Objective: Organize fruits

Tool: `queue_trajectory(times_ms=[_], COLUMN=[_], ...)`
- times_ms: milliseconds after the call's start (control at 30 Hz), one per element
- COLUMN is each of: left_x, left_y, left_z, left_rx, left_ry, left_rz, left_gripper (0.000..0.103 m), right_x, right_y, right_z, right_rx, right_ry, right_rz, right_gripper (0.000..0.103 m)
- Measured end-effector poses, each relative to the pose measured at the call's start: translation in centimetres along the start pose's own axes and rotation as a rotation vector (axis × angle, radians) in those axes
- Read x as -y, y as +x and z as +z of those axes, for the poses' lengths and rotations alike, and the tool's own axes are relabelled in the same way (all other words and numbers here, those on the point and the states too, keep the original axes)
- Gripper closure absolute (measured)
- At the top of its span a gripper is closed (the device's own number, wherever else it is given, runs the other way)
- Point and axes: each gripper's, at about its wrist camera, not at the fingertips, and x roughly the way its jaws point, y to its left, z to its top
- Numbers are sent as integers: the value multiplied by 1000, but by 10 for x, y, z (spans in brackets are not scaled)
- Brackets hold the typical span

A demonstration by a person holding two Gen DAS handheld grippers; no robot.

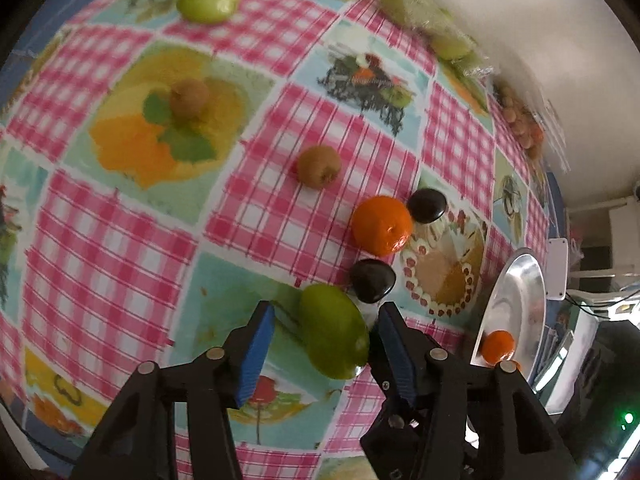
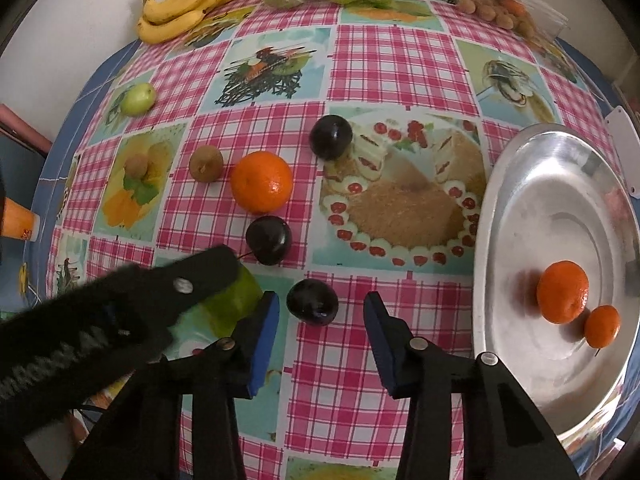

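Plums (image 2: 313, 302) three, oranges (image 2: 262, 181) three, kiwis (image 2: 206, 163) two

Table's got a pink gingham tablecloth (image 2: 392, 60) with food-picture squares, spread out ahead of the claws. Plain white wall (image 1: 520, 12) runs behind its far edge. Off to the right there's dim clutter and a green indicator light (image 1: 628, 417).

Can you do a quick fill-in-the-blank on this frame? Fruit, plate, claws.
1. The metal plate holds ____ oranges.
2. The green fruit sits between the fingers of the ____ claw.
3. The right claw is open, with a dark ____ just ahead of it.
4. The bananas lie at the table's far ____ corner in the right wrist view.

Missing words: two; left; plum; left
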Motion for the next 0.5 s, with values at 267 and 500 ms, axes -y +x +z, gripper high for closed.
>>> queue_trajectory(times_ms=[267, 500], left_x=[0, -1], left_y=[7, 7], left_z=[-4, -5], left_rx=[-11, -18], left_ry=[-13, -10], left_rz=[2, -9], left_gripper=[51, 63], right_x=[1, 1], right_y=[4, 4], right_z=[1, 1], right_rx=[-4, 3], right_ry=[-5, -14], right_rz=[2, 14], right_gripper=[64, 75])
